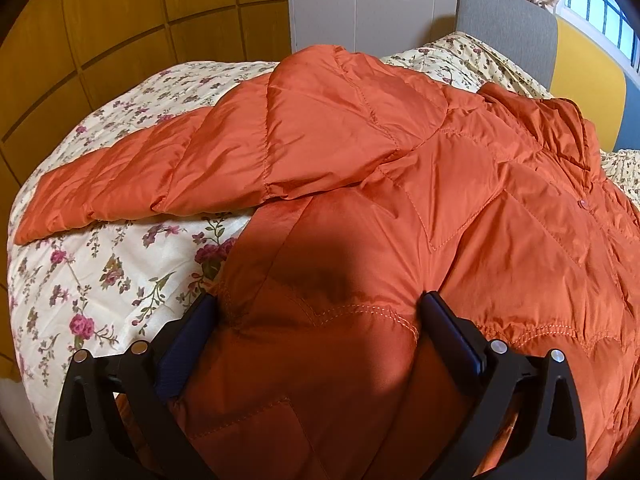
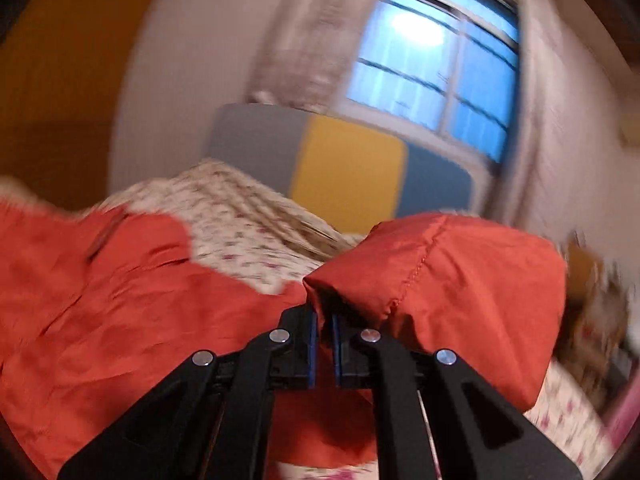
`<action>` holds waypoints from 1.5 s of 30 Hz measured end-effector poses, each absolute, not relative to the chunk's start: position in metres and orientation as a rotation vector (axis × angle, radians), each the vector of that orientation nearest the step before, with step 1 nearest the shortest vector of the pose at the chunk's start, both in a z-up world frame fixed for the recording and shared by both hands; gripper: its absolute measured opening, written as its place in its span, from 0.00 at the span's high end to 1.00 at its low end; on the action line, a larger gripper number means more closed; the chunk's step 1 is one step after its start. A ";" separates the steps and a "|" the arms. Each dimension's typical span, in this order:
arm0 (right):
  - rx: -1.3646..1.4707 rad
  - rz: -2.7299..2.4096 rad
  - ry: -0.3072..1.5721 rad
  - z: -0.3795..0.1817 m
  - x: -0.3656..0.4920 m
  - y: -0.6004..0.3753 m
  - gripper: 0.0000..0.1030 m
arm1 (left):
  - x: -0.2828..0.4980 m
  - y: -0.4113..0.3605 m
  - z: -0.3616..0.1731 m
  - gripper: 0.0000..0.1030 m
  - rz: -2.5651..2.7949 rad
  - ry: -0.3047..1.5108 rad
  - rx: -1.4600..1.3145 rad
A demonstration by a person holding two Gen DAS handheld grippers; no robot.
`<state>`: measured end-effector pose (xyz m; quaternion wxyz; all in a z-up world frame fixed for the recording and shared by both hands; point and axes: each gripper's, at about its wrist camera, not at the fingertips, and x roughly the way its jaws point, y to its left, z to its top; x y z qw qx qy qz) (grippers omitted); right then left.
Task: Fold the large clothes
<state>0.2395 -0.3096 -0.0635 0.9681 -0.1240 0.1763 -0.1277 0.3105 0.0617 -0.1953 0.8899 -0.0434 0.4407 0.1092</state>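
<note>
One orange jacket point(image 1: 460, 184) lies on the bed point(image 1: 100, 264), collar far right, one sleeve stretching left. Left gripper point(image 1: 320, 320) spread wide, pressing its hem; right gripper point(image 2: 324, 320) pinches a lifted sleeve point(image 2: 452, 264).

My bed point(image 1: 100, 280), under a cream floral cover, carries the orange quilted jacket point(image 1: 400, 168), spread flat, one sleeve point(image 1: 140, 176) lying out sideways.

Both views close over jacket point(image 1: 400, 184), seemingly.
</note>
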 end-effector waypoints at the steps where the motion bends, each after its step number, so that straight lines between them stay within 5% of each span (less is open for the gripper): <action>1: -0.296 -0.230 0.352 -0.065 0.241 -0.294 0.95 | 0.311 0.062 -0.195 0.03 0.227 0.915 -0.090; 10: -0.594 -0.004 0.359 -0.087 0.274 -0.188 0.95 | 0.311 0.062 -0.196 0.03 0.226 0.914 -0.091; 28: -0.683 0.291 0.623 -0.162 0.328 -0.097 0.93 | 0.311 0.062 -0.196 0.03 0.225 0.912 -0.094; 33: -0.485 0.342 0.616 -0.129 0.322 -0.130 0.55 | 0.312 0.061 -0.194 0.03 0.219 0.916 -0.102; 43: -0.067 0.080 0.499 -0.076 0.291 -0.260 0.52 | 0.315 0.049 -0.127 0.03 0.085 0.750 -0.285; 45: 0.047 -0.025 0.500 -0.077 0.291 -0.294 0.58 | 0.333 0.034 -0.114 0.03 0.043 0.722 -0.282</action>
